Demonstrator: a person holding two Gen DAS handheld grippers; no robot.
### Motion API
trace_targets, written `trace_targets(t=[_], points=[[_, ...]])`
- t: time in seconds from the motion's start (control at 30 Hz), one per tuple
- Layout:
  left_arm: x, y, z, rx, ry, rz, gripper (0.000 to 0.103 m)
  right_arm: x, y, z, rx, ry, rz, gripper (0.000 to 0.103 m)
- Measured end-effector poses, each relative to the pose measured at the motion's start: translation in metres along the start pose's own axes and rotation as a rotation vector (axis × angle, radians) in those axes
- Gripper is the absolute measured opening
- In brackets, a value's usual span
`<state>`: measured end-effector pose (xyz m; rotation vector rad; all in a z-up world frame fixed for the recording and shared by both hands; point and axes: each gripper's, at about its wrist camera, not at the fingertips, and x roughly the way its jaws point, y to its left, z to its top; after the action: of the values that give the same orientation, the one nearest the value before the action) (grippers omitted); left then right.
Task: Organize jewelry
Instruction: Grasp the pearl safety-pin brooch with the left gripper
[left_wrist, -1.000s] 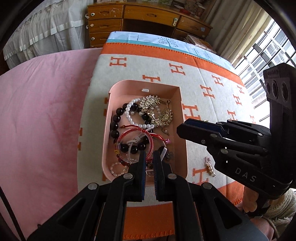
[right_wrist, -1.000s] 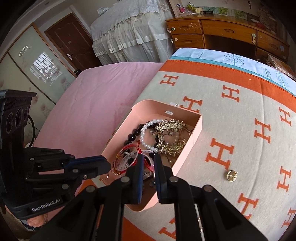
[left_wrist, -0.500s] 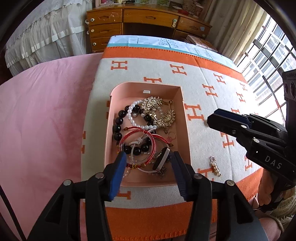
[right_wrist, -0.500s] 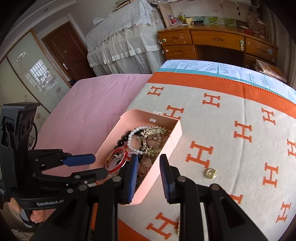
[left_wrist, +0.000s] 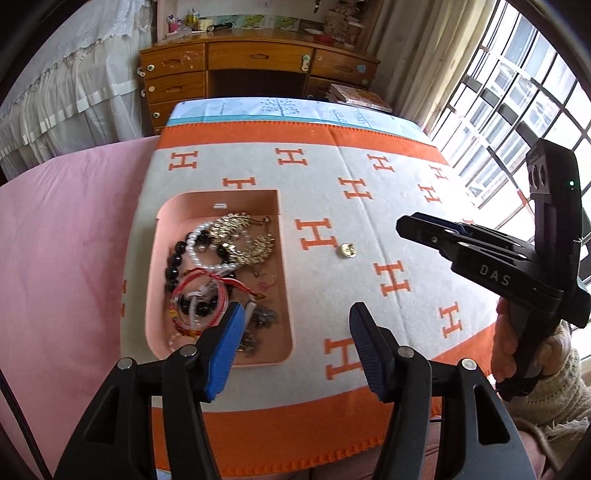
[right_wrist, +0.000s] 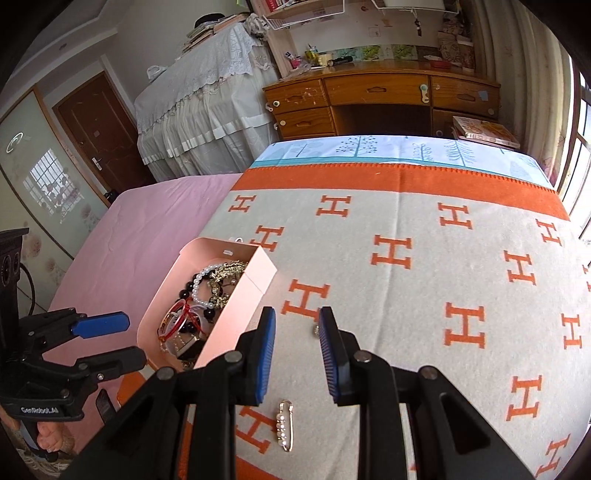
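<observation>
A pink tray (left_wrist: 159, 254) (right_wrist: 243, 291) on the orange-and-grey H blanket holds a pearl bracelet (left_wrist: 201, 245), black beads, red bangles (left_wrist: 195, 299) and gold pieces (left_wrist: 243, 236). A small gold earring (left_wrist: 347, 250) lies on the blanket right of the tray; in the right wrist view it peeks out (right_wrist: 316, 329) beside a fingertip. A pearl brooch pin (right_wrist: 284, 424) lies near the front edge. My left gripper (left_wrist: 297, 332) is open and empty over the tray's near right corner. My right gripper (right_wrist: 297, 347) is open and empty above the blanket, right of the tray.
The blanket (right_wrist: 406, 295) covers a bed with a pink sheet (left_wrist: 62, 240) to the left. A wooden desk (right_wrist: 380, 99) stands beyond the far end, with books (right_wrist: 484, 131) at the right. Windows are on the right.
Both grippers have opened from shut and pulled back up from the tray. The right gripper has moved right, off the tray, over the blanket.
</observation>
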<state>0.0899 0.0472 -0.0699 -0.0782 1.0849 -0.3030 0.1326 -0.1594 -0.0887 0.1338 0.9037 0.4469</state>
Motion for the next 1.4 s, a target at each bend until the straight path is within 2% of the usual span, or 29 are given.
trace_targets(t=[0.13, 0.33, 0.63, 0.8, 0.93, 1.07, 1.2, 1.23, 1.33, 1.4], points=[[0.021, -0.022, -0.001, -0.021, 0.06, -0.06, 0.056, -0.005, -0.012, -0.011, 0.007, -0.011, -0.02, 0.024], [0.061, -0.047, -0.006, -0.064, 0.142, -0.064, 0.049, -0.013, -0.03, -0.03, 0.011, -0.022, -0.023, 0.024], [0.111, -0.062, -0.018, -0.155, 0.232, 0.027, 0.048, -0.014, -0.058, -0.052, 0.009, -0.005, 0.03, 0.024], [0.127, -0.059, -0.028, -0.226, 0.265, 0.07, 0.046, -0.014, -0.065, -0.059, 0.008, 0.004, 0.072, 0.024], [0.13, -0.061, -0.029, -0.247, 0.267, 0.104, 0.04, -0.015, -0.072, -0.064, 0.025, -0.005, 0.106, 0.024], [0.138, -0.076, -0.027, -0.198, 0.286, 0.164, 0.037, -0.015, -0.079, -0.067, 0.048, 0.0, 0.136, 0.024], [0.145, -0.092, -0.022, -0.155, 0.301, 0.208, 0.022, -0.016, -0.083, -0.068, 0.058, -0.005, 0.151, 0.024], [0.145, -0.094, -0.021, -0.153, 0.302, 0.199, 0.013, -0.016, -0.084, -0.068, 0.06, -0.004, 0.156, 0.024], [0.15, -0.094, -0.017, -0.185, 0.296, 0.133, 0.005, -0.013, -0.085, -0.069, 0.064, 0.003, 0.166, 0.024], [0.151, -0.088, -0.016, -0.239, 0.284, 0.07, 0.005, -0.011, -0.085, -0.069, 0.062, 0.009, 0.167, 0.024]])
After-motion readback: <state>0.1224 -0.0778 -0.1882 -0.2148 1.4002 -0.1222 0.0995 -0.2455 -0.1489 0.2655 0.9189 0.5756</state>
